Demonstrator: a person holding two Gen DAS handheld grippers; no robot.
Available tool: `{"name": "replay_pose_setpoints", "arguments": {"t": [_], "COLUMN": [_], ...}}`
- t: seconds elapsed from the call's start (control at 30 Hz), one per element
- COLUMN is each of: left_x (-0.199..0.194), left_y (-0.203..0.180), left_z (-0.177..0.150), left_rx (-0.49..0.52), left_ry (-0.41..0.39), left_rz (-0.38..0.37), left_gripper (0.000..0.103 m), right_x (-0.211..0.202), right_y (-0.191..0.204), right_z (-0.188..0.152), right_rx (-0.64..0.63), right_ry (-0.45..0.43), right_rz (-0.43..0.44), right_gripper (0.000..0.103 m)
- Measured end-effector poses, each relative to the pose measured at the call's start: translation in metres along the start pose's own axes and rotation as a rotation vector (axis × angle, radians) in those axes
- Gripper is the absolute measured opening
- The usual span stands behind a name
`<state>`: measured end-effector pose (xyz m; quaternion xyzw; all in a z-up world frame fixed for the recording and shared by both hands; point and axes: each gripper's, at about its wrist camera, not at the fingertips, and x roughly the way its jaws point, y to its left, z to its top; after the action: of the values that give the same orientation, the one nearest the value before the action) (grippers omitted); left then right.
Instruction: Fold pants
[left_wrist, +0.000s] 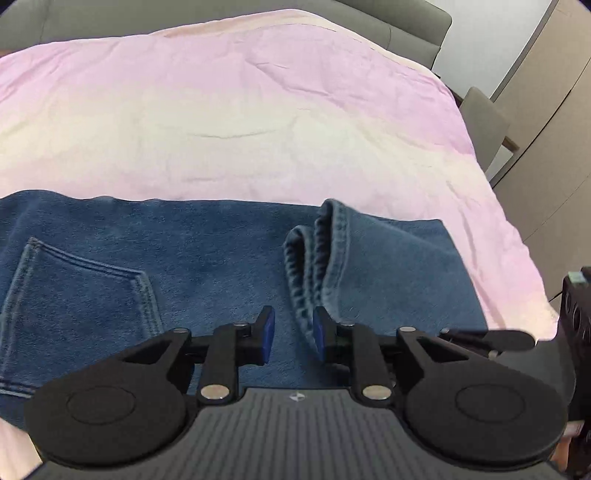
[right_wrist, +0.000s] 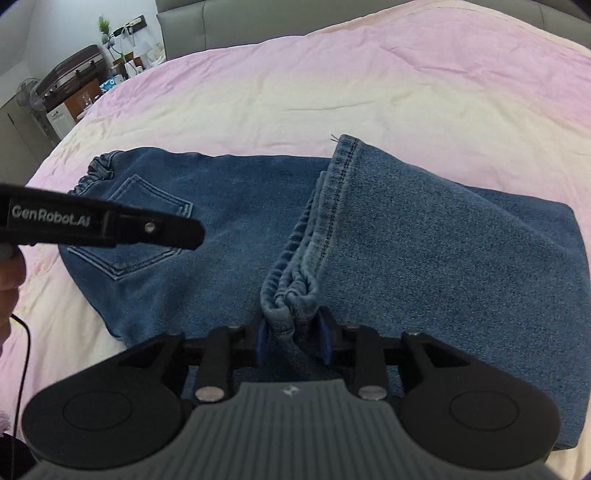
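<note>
Blue denim pants (left_wrist: 207, 266) lie on a pink bed cover, back pocket (left_wrist: 81, 288) up, with the leg ends folded over toward the waist. My left gripper (left_wrist: 293, 334) is open just above the denim, and the bunched leg hems (left_wrist: 314, 258) rise by its right pad. My right gripper (right_wrist: 291, 336) is shut on the bunched leg hems (right_wrist: 291, 295) and holds them a little above the pants (right_wrist: 221, 229). The left gripper's body (right_wrist: 103, 225) shows at the left of the right wrist view, over the pocket (right_wrist: 144, 229).
The pink and cream bed cover (left_wrist: 258, 122) spreads far beyond the pants. A grey headboard (right_wrist: 184, 22) stands at the back. A chair (left_wrist: 484, 122) and wardrobe (left_wrist: 554, 129) stand to the right of the bed. A cluttered side table (right_wrist: 77, 85) stands left.
</note>
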<state>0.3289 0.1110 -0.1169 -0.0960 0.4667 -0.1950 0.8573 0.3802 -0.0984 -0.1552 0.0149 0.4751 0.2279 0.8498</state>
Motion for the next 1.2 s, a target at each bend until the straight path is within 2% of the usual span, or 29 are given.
{"name": "replay_pose_setpoints", "arguments": {"t": [0.03,0.07,0.1,0.2,0.33,0.43,0.5,0.53,0.57,0.6,0.63,0.7,0.73,0.8,0.87,0.97,1.03,1.13,1.2], "left_x": [0.004,0.008,0.013,0.028,0.054,0.071,0.08,0.084,0.086,0.085,0.081,0.068,0.062,0.054,0.057,0.06,0.06,0.058,0.056], "left_y": [-0.002,-0.005,-0.008,-0.016,-0.026,-0.033,-0.038,-0.04,-0.043,-0.045,-0.047,-0.046,-0.046,-0.043,-0.035,-0.024,-0.021,-0.021,-0.025], "left_z": [0.002,0.005,0.008,0.016,0.027,0.032,0.034,0.035,0.035,0.034,0.033,0.033,0.034,0.036,0.037,0.036,0.035,0.036,0.036], "left_rx": [-0.009,-0.019,-0.03,-0.042,-0.067,-0.072,-0.068,-0.059,-0.054,-0.056,-0.055,-0.064,-0.059,-0.037,-0.02,-0.06,-0.071,-0.081,-0.07], "left_ry": [0.0,-0.002,-0.009,-0.03,-0.059,-0.079,-0.081,-0.069,-0.068,-0.081,-0.092,-0.105,-0.103,-0.097,-0.067,-0.049,-0.052,-0.042,-0.041], "left_rz": [-0.004,-0.006,-0.005,0.001,0.023,0.045,0.059,0.063,0.074,0.118,0.131,0.13,0.161,0.211,0.231,0.133,0.107,0.065,0.044], "left_gripper": [0.033,0.041,0.049,0.061,0.066,0.066,0.065,0.059,0.035,0.012,0.001,0.0,0.0,0.0,0.0,0.0,0.001,0.014,0.027], "right_x": [-0.001,-0.005,-0.012,-0.031,-0.053,-0.059,-0.063,-0.065,-0.066,-0.066,-0.067,-0.069,-0.071,-0.07,-0.064,-0.049,-0.031,0.005,0.02], "right_y": [0.001,0.002,0.001,-0.005,-0.047,-0.09,-0.114,-0.125,-0.133,-0.141,-0.148,-0.158,-0.163,-0.17,-0.171,-0.174,-0.174,-0.175,-0.16], "right_z": [0.001,0.003,0.004,0.008,0.009,0.006,0.002,0.0,-0.001,-0.002,-0.003,0.0,0.002,0.008,0.016,0.029,0.036,0.036,0.033], "right_rx": [-0.002,-0.01,-0.021,-0.067,-0.125,-0.057,-0.013,0.0,0.009,0.01,0.005,0.001,0.004,-0.004,-0.044,-0.073,-0.071,0.012,0.007], "right_ry": [0.01,0.016,0.02,0.014,0.014,0.021,0.018,0.017,0.017,0.015,0.01,-0.006,-0.013,-0.028,-0.054,-0.081,-0.076,-0.052,-0.065], "right_rz": [0.01,0.016,0.024,-0.002,-0.147,-0.231,-0.26,-0.27,-0.279,-0.284,-0.289,-0.3,-0.295,-0.284,-0.285,-0.294,-0.3,-0.261,-0.238], "right_gripper": [0.038,0.038,0.042,0.052,0.054,0.054,0.054,0.054,0.054,0.054,0.054,0.052,0.051,0.032,0.024,0.012,0.011,0.007,0.005]}}
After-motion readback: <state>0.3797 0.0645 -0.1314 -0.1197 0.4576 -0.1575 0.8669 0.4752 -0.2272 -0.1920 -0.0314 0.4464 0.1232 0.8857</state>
